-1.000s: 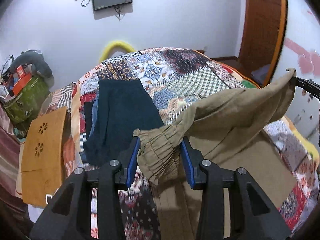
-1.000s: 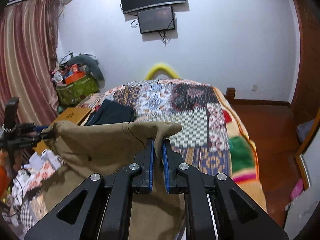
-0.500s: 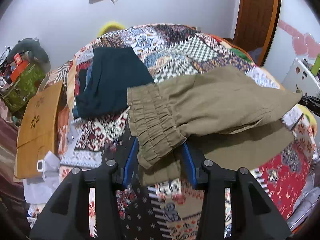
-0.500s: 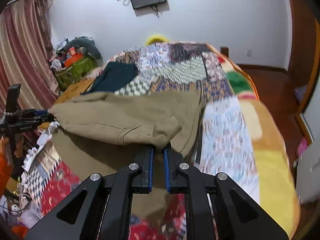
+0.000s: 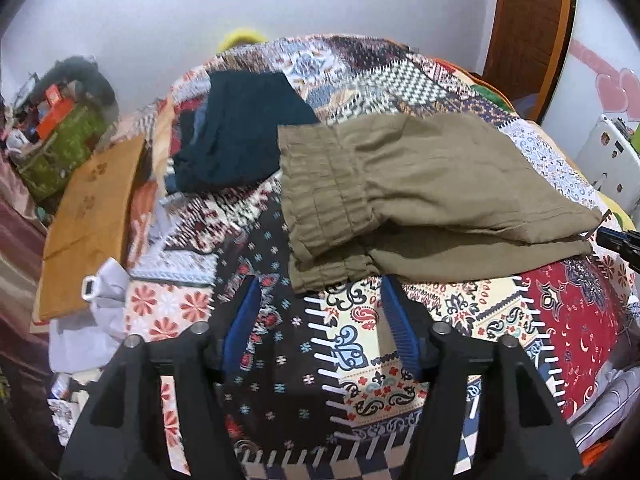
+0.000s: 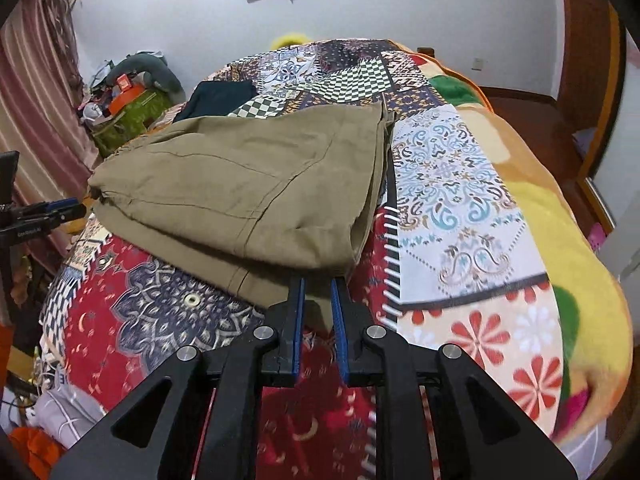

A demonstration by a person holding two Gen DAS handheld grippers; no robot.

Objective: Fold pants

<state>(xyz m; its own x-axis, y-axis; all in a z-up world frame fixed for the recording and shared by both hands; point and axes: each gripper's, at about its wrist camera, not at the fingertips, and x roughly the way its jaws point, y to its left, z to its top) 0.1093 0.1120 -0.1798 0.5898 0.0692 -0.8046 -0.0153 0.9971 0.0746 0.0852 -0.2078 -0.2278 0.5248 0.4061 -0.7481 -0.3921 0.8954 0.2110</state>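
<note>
Olive pants laid folded across the bed, one fold set down and released.
Left gripper spread wide at the elastic end; right gripper parted narrowly, gripping nothing. Next, probably: regrasp an end, fold again.

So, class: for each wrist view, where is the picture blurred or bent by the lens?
Left wrist view: motion blur smears the far quilt and dark clothes; the khaki pants are fairly sharp; the door frame bows. Right wrist view: blur on the near yellow blanket; the curtain curves; dark corners ring both.
</note>
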